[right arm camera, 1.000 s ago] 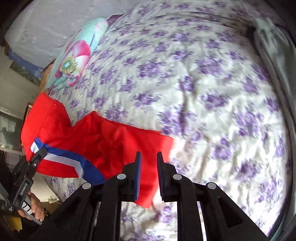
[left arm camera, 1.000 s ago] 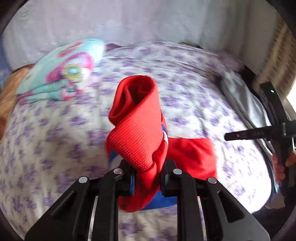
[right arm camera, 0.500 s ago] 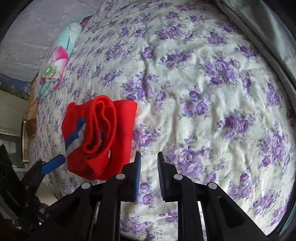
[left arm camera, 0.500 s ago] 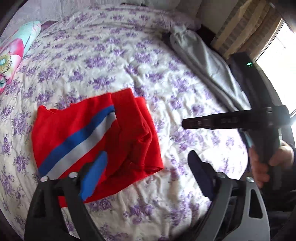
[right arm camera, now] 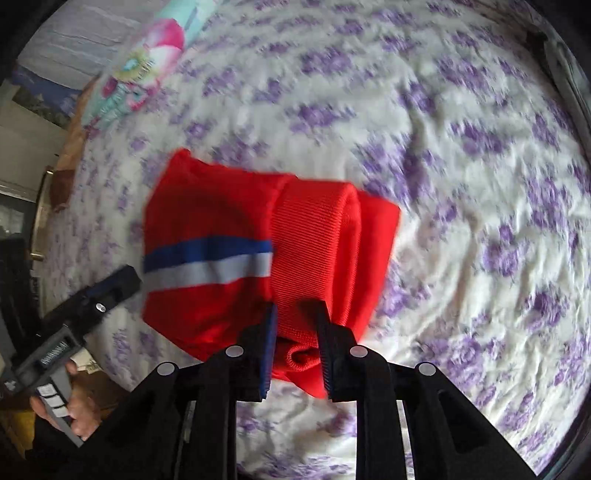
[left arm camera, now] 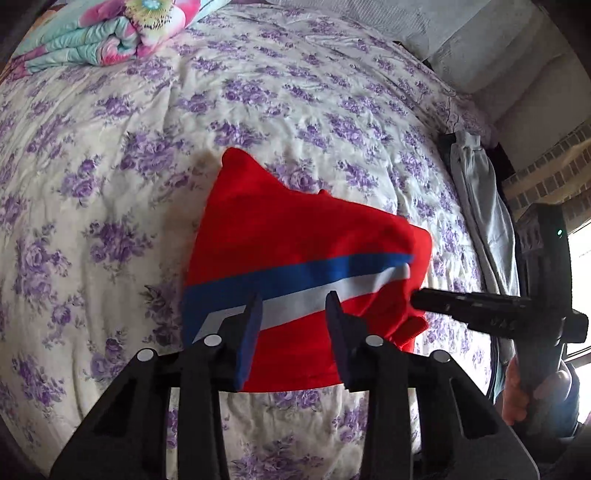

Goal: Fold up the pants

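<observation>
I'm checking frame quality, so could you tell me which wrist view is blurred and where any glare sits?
Right wrist view: motion-smeared, the bedspread flowers streaked. Left wrist view: sharp on the red pants, with blown-out window glare at the right edge. Both bend strongly at the rim.

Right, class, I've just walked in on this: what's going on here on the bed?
A person with a handheld gripper in each hand is folding red pants on a floral bedsheet. The pants lie in a compact bundle, blue and white stripe on top. The right gripper has its jaws around the ribbed waistband, while the left gripper hovers open over the stripe. A folded blanket lies beyond.
</observation>
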Demonstrator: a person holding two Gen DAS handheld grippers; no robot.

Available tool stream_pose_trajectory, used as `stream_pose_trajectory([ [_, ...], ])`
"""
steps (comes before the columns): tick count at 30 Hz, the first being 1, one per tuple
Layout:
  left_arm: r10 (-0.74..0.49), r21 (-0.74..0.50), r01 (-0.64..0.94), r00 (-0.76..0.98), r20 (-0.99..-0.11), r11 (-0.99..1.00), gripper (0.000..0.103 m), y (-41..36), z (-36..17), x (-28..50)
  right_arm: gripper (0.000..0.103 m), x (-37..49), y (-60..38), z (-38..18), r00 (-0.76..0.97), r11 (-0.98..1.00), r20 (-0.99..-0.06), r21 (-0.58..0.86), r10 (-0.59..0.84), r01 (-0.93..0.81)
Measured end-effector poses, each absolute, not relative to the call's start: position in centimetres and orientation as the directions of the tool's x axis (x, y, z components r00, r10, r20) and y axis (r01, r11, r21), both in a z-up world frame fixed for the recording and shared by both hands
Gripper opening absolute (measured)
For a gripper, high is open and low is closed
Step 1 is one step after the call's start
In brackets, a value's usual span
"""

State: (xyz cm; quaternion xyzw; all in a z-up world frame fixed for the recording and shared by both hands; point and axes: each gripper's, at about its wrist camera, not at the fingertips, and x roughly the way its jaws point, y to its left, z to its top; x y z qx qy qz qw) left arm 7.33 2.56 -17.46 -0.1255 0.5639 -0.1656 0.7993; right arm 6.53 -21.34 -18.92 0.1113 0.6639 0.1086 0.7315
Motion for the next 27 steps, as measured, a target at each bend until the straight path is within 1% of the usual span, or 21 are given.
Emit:
stream_pose_trajectory([
  [1, -0.386, -0.364, 0.127, 0.283, -0.878, 0.923, 0.034, 2.0, -18.8, 7.7, 0.043, 6.3, -22.0, -20.3, 0.076, 0.952, -0.950, 0.306, 0.304, 0.019],
  [2, -0.362, -0.341, 0.121, 0.251, -0.898, 0.932, 0.033, 1.5, -20.4, 8.0, 0.048, 6.2, -22.7, -21.0, 0.075, 0.943, -0.943, 0.329, 0.325, 0.048],
  [3, -0.348, -0.329, 0.118, 0.234, -0.908, 0.937, 0.033, 1.2, -21.5, 8.2, 0.056, 6.3, -23.3, -21.3, 0.065, 0.936, -0.938, 0.345, 0.341, 0.065],
  [5, -0.347, -0.327, 0.122, 0.245, -0.905, 0.937, 0.033, 1.2, -21.2, 7.9, 0.053, 6.7, -23.4, -20.3, 0.045, 0.933, -0.935, 0.354, 0.352, 0.064],
  [6, -0.350, -0.329, 0.125, 0.245, -0.904, 0.936, 0.033, 1.3, -20.7, 7.8, 0.051, 7.0, -22.9, -18.9, 0.058, 0.935, -0.935, 0.353, 0.351, 0.030],
  [10, -0.366, -0.344, 0.129, 0.272, -0.890, 0.930, 0.033, 2.0, -18.9, 6.4, 0.051, 9.0, -19.1, -12.1, 0.157, 0.905, -0.894, 0.400, 0.420, -0.146],
  [13, -0.375, -0.357, 0.114, 0.275, -0.886, 0.927, 0.033, 2.5, -18.6, 5.8, 0.051, 12.7, -14.1, -10.1, 0.205, 0.898, -0.892, 0.342, 0.403, -0.278],
  [15, -0.377, -0.362, 0.107, 0.272, -0.885, 0.926, 0.033, 2.5, -18.8, 5.9, 0.051, 15.7, -10.5, -11.1, 0.187, 0.881, -0.899, 0.316, 0.397, -0.353],
  [16, -0.383, -0.369, 0.104, 0.269, -0.884, 0.924, 0.033, 2.5, -18.7, 5.9, 0.048, 17.2, -8.8, -12.0, 0.173, 0.879, -0.914, 0.279, 0.366, -0.385],
  [18, -0.389, -0.374, 0.107, 0.269, -0.881, 0.921, 0.033, 2.4, -18.7, 5.8, 0.048, 19.3, -6.0, -14.4, 0.133, 0.878, -0.951, 0.197, 0.280, -0.436],
  [19, -0.394, -0.378, 0.110, 0.268, -0.879, 0.919, 0.033, 2.3, -18.7, 5.9, 0.046, 20.0, -4.9, -15.7, 0.109, 0.877, -0.968, 0.155, 0.227, -0.456],
  [21, -0.401, -0.384, 0.115, 0.256, -0.879, 0.916, 0.033, 2.1, -19.2, 5.9, 0.045, 20.9, -3.9, -18.6, 0.102, 0.879, -0.992, 0.015, 0.072, -0.476],
  [22, -0.400, -0.383, 0.116, 0.240, -0.885, 0.917, 0.033, 1.8, -19.7, 5.9, 0.045, 21.3, -3.8, -20.0, 0.088, 0.881, -0.996, -0.014, 0.031, -0.473],
  [23, -0.390, -0.373, 0.118, 0.223, -0.893, 0.920, 0.033, 1.5, -20.4, 5.9, 0.046, 21.6, -3.8, -21.1, 0.062, 0.888, -0.998, -0.003, 0.029, -0.459],
  [24, -0.375, -0.357, 0.120, 0.215, -0.902, 0.926, 0.033, 1.1, -21.1, 6.1, 0.053, 21.8, -3.7, -21.5, 0.068, 0.894, -0.997, -0.003, 0.030, -0.448],
  [27, -0.334, -0.306, 0.152, 0.228, -0.914, 0.940, 0.033, 0.2, -21.3, 5.7, 0.054, 22.3, -2.9, -21.5, 0.085, 0.888, -0.996, -0.031, 0.009, -0.459],
])
